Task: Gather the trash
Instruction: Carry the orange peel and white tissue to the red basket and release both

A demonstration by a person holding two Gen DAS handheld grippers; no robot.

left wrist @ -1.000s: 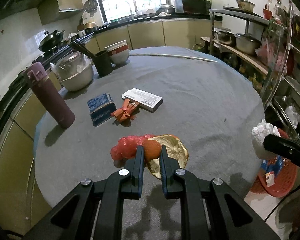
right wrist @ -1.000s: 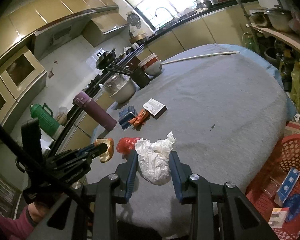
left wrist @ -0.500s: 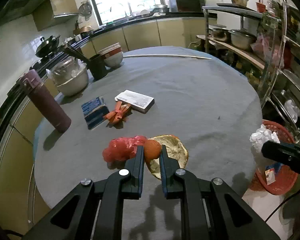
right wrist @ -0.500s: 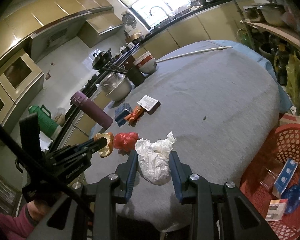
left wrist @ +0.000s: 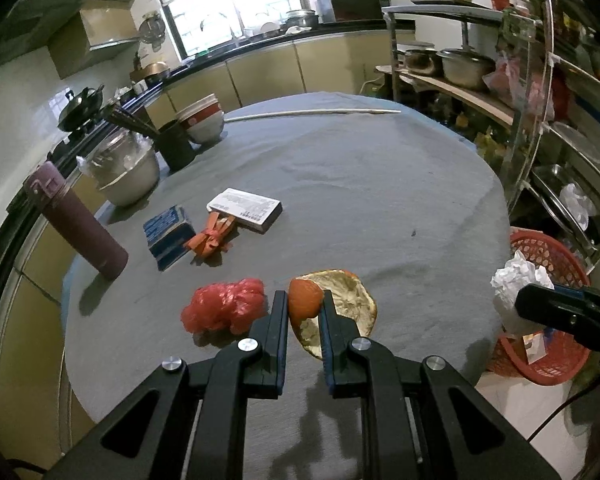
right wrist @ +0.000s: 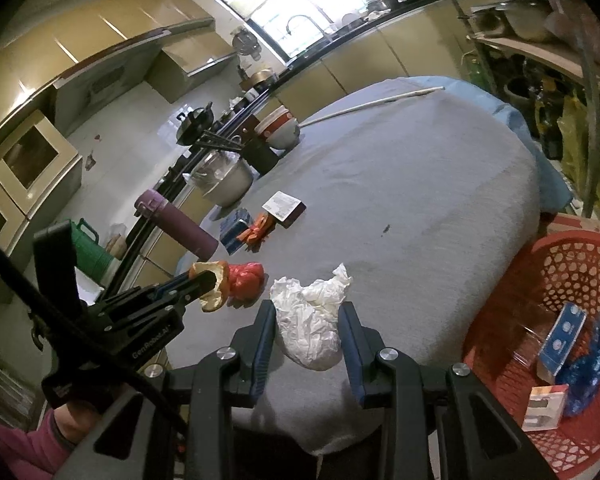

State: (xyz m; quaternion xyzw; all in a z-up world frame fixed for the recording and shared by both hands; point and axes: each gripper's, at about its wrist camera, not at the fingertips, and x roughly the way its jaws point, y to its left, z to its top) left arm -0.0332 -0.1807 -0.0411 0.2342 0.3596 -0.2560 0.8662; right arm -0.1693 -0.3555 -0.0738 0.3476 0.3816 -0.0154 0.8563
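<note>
Left gripper (left wrist: 304, 306): jaws clamped on the curled orange peel (left wrist: 306, 304), lifted above the grey-clothed table (left wrist: 380, 200).
Right gripper (right wrist: 308, 322): jaws pinching the crumpled white paper wad (right wrist: 312, 328) at the table edge.
Red mesh basket (right wrist: 572, 256): on the floor, right of the table.
Technique: hold both grips firm, carry fully over the basket rim, release the paper first.

We see a round grey-clothed table (left wrist: 380, 200) filling a kitchen, with a bright window (left wrist: 228, 4) beyond it above yellow cabinets (left wrist: 268, 72) and a metal shelf rack (left wrist: 532, 92) just right of it.
</note>
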